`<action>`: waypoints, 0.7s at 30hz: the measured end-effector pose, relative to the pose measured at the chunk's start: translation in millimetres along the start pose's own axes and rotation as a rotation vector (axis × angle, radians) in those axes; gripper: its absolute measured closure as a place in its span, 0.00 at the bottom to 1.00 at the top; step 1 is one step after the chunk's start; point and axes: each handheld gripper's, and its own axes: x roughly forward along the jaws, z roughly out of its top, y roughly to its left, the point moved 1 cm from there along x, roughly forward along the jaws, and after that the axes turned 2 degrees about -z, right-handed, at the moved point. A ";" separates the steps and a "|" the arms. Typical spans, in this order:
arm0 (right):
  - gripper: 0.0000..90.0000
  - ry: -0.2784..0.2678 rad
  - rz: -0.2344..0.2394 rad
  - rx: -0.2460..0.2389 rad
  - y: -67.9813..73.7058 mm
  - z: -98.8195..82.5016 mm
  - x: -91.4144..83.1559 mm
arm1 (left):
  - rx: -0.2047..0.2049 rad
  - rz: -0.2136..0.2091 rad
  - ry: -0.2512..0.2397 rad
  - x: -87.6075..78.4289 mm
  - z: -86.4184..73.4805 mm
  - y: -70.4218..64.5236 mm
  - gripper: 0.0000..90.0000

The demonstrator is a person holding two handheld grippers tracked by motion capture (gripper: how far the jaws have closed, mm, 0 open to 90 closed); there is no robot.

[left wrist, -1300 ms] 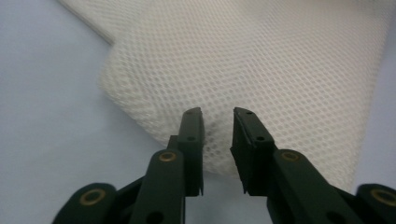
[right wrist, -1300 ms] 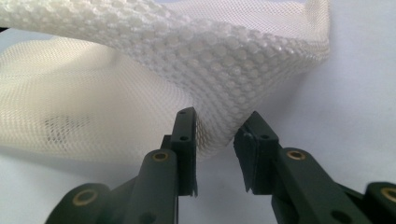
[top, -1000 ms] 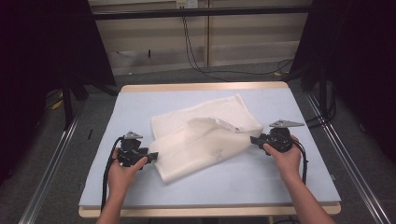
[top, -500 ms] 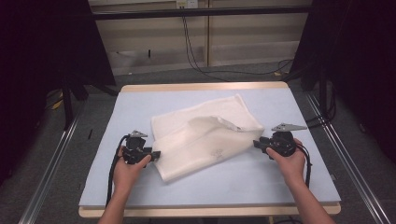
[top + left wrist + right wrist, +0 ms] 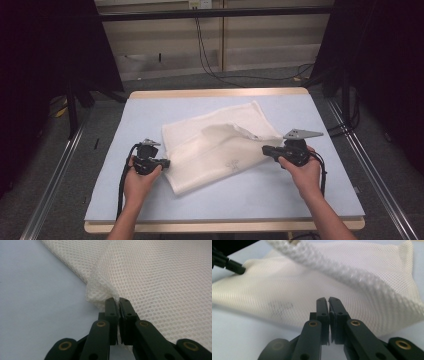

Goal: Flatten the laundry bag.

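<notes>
A white mesh bag (image 5: 215, 150) lies slantwise on the blue table mat (image 5: 150, 110), with one flap raised near its middle. My left gripper (image 5: 166, 163) is at the bag's near left edge. In the left gripper view its jaws (image 5: 116, 300) have just been closing and now pinch a puckered fold of the mesh (image 5: 162, 277). My right gripper (image 5: 265, 149) is at the bag's right edge. Its jaws (image 5: 328, 299) have also just been closing and stand together over the mesh (image 5: 287, 290). The bag's thick hem (image 5: 337, 267) hangs blurred above them.
The mat has bare room in front of the bag and along both sides. A wooden rim (image 5: 215, 93) marks the far table edge. Metal rails (image 5: 365, 155) run beside the table, and cables (image 5: 210, 55) lie on the floor behind. The left gripper's jaw (image 5: 229, 265) shows in the right gripper view.
Both grippers have gone from open to shut at the bag's edges. The right gripper moved back in toward the bag and rose slightly. The left hand stayed put.
</notes>
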 end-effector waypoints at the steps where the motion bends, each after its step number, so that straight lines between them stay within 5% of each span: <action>1: 0.96 -0.006 0.000 0.019 -2.4 2.2 3.1 | 0.002 0.002 -0.005 -0.5 -0.1 0.0 0.96; 11: 0.95 -0.007 -0.078 0.079 -22.8 16.7 23.0 | -0.001 -0.016 -0.019 -4.7 -0.9 0.3 0.97; 15: 0.93 0.005 -0.084 0.054 -22.5 14.0 23.9 | -0.013 -0.033 -0.030 -8.4 -1.9 2.7 0.94; 18: 0.93 0.019 -0.070 0.023 -17.5 8.8 23.5 | -0.020 0.007 -0.061 -8.9 -4.2 8.2 0.74; 21: 0.93 0.052 -0.048 -0.008 -10.0 0.9 24.0 | -0.061 -0.018 -0.085 -5.8 -4.9 15.3 0.60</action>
